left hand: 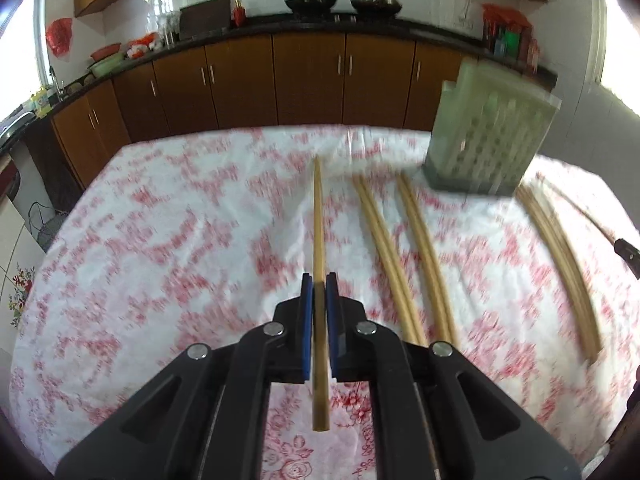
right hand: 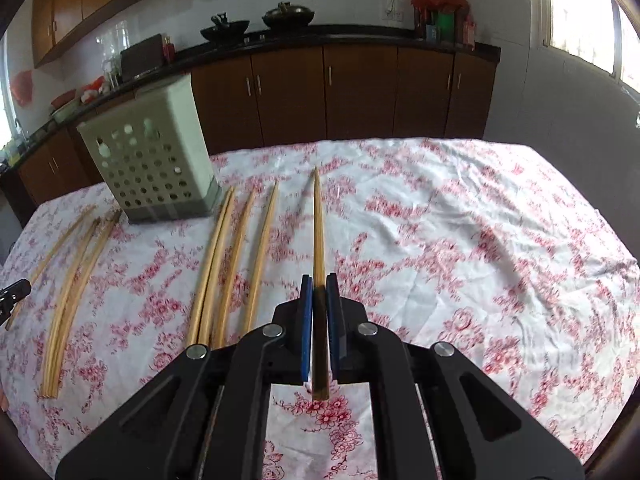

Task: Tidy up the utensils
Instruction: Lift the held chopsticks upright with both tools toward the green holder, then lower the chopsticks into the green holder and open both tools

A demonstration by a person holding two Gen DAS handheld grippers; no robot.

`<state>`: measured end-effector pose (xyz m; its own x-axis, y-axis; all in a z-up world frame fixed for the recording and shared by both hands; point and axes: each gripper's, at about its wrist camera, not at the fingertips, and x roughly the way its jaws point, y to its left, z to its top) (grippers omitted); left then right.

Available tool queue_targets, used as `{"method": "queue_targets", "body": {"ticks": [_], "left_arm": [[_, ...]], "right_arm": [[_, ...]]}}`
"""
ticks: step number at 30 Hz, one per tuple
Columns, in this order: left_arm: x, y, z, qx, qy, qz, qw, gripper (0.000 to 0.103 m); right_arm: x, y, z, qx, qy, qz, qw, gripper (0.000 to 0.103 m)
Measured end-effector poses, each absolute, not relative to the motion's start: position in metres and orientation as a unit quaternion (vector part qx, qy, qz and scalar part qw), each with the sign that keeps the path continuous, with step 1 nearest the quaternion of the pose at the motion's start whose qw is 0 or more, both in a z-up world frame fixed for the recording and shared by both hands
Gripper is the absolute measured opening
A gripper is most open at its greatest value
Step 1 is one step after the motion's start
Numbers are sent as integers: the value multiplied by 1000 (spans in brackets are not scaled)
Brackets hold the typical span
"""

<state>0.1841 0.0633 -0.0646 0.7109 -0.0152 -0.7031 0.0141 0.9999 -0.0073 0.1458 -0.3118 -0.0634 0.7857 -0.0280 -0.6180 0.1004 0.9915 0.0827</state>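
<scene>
My left gripper (left hand: 319,280) is shut on a wooden chopstick (left hand: 318,216) that points away from me, lifted over the floral tablecloth (left hand: 160,240). My right gripper (right hand: 319,282) is likewise shut on a chopstick (right hand: 318,224). A pale perforated utensil holder (left hand: 492,132) (right hand: 156,160) stands upright at the far side of the table. Loose chopsticks (left hand: 404,256) (right hand: 228,264) lie in rows between the two grippers, in front of the holder. More chopsticks (right hand: 72,292) lie to its left in the right wrist view. The other gripper's tip (left hand: 628,254) (right hand: 14,292) shows at each frame's edge.
Past the table's far edge runs a dark counter with brown cabinets (left hand: 308,76), two woks (right hand: 256,20) and jars on it. Windows glare at both sides. A small wire rack (left hand: 44,220) stands on the floor left of the table.
</scene>
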Motion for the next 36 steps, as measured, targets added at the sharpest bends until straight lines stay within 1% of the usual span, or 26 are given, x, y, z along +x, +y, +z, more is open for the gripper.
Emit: {"method": "queue_targets", "body": {"ticks": [5, 9, 18, 20, 22, 28, 32, 36], "left_arm": [[178, 72, -10, -17, 309, -4, 951, 8], [183, 79, 26, -33, 267, -2, 963, 8], [198, 82, 54, -35, 252, -1, 967, 8], [204, 80, 68, -37, 242, -1, 970, 8], [205, 78, 84, -40, 224, -8, 974, 8], [200, 50, 155, -50, 133, -47, 989, 8], [203, 25, 177, -74, 97, -81, 989, 8], [216, -1, 167, -75, 98, -107, 987, 8]], "right_arm": [[139, -320, -20, 56, 263, -34, 963, 8], [138, -325, -1, 61, 233, -34, 970, 8], [155, -325, 23, 71, 206, -26, 976, 8], [162, -320, 40, 65, 189, -24, 980, 8], [164, -316, 63, 66, 161, -18, 985, 8], [154, -294, 136, 90, 43, 23, 995, 7], [153, -274, 147, 101, -11, 46, 994, 8], [169, -259, 132, 91, -23, 51, 994, 8]]}}
